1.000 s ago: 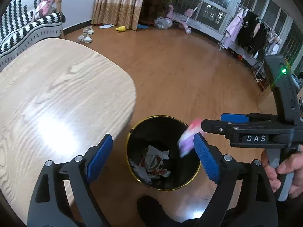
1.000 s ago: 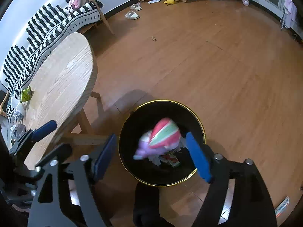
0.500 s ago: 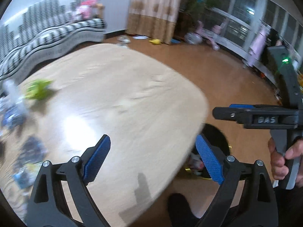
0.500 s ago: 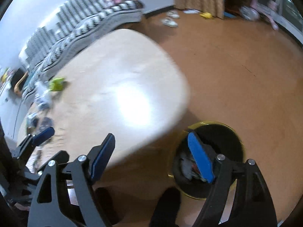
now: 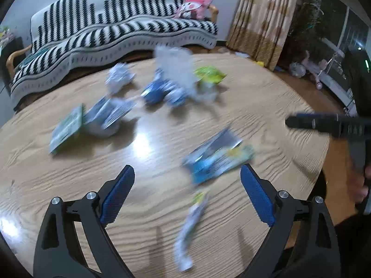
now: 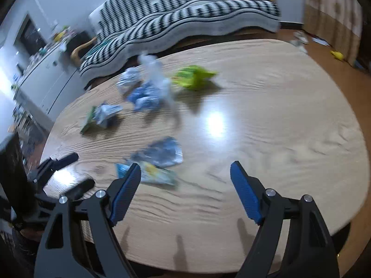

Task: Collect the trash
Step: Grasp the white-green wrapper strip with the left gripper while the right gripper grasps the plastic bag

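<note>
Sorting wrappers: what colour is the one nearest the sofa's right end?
Yellow-green wrapper, clearest in right wrist view.

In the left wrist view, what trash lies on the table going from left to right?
Green packet → crumpled white paper → blue wrappers → long white wrapper → lime-green wrapper → blue-and-yellow packet.

The left tool (image 5: pixel 186 192) tilts steeply downward, its blue pads wide apart and gripping nothing. The right tool (image 6: pixel 185 192) tilts down likewise, pads spread and empty, and a hand (image 5: pixel 360 185) grips its handle.
</note>
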The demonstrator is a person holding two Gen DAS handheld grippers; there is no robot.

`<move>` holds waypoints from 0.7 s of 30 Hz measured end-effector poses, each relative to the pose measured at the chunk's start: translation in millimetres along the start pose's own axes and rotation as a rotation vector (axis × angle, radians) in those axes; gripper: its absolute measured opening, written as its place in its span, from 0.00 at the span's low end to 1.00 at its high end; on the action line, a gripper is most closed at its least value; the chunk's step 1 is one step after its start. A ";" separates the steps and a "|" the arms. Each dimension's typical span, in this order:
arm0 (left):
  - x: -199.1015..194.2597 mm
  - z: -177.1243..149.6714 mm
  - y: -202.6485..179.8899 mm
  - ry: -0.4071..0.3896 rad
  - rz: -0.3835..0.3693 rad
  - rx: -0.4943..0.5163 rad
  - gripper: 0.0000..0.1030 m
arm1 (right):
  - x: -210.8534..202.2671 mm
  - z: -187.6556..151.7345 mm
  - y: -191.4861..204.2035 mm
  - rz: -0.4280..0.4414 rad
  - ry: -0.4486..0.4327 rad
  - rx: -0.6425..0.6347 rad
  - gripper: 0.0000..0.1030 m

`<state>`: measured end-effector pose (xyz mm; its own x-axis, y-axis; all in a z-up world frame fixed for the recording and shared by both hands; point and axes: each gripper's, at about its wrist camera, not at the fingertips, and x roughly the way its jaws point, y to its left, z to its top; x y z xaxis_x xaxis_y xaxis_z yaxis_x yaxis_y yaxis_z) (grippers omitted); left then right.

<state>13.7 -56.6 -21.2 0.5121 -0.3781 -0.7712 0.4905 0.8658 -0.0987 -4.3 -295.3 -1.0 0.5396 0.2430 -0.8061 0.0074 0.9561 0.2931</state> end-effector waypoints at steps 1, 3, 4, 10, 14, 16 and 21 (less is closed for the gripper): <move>-0.9 -4.5 6.0 0.006 -0.002 0.000 0.87 | 4.5 2.7 5.7 0.005 0.002 -0.006 0.75; -1.2 -16.1 17.4 0.023 -0.012 0.009 0.87 | 19.5 13.6 22.8 0.014 0.006 -0.020 0.75; 0.1 -19.6 20.2 0.030 -0.016 0.015 0.87 | 25.5 17.7 28.6 0.015 0.007 -0.024 0.75; 5.6 -34.9 20.1 0.073 -0.080 0.060 0.87 | 64.6 47.8 51.7 -0.041 0.002 -0.057 0.75; 11.0 -40.1 10.1 0.093 -0.093 0.097 0.87 | 92.6 66.2 48.1 -0.082 0.015 -0.051 0.74; 14.9 -42.8 7.8 0.105 -0.097 0.116 0.85 | 106.6 72.8 46.6 -0.098 0.021 -0.048 0.71; 23.5 -53.3 -0.1 0.121 -0.061 0.157 0.71 | 132.6 84.5 40.1 -0.116 0.043 -0.024 0.60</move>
<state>-11.8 -48.0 -72.8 0.3946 -0.3778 -0.8376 0.6269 0.7772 -0.0552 138.7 -238.6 -52.8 0.4998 0.1372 -0.8552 0.0474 0.9816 0.1852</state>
